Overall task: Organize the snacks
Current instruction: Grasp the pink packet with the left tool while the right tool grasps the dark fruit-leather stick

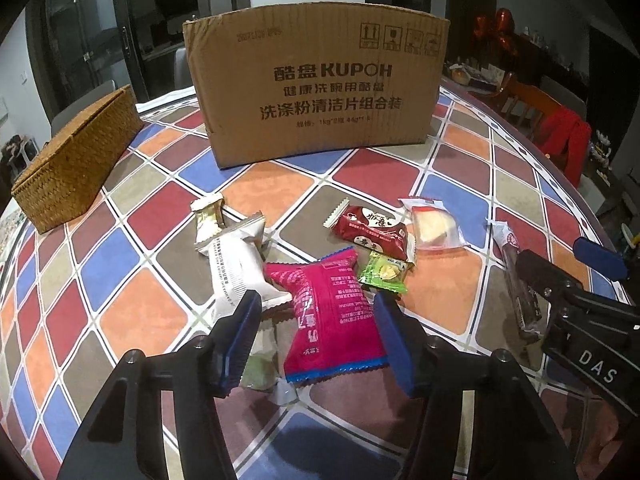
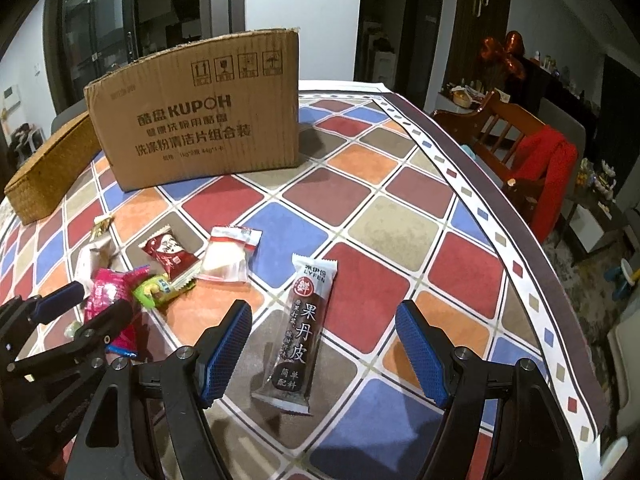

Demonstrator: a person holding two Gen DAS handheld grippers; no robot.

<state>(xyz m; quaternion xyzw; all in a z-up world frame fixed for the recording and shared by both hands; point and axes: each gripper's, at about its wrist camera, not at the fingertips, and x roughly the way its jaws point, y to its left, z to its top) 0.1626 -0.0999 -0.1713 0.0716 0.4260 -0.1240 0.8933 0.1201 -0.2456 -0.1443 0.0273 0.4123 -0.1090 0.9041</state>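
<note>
At the far side of the surface (image 1: pixel 460 168) stands the cardboard box (image 1: pixel 316 80). The left tool (image 1: pixel 316 320), half open, straddles the pink packet (image 1: pixel 332 320); crowded neighbours could get pinched too. Only the right view shows the right tool (image 2: pixel 322 344), wide, around the dark bar (image 2: pixel 298 332), untouched.
</note>
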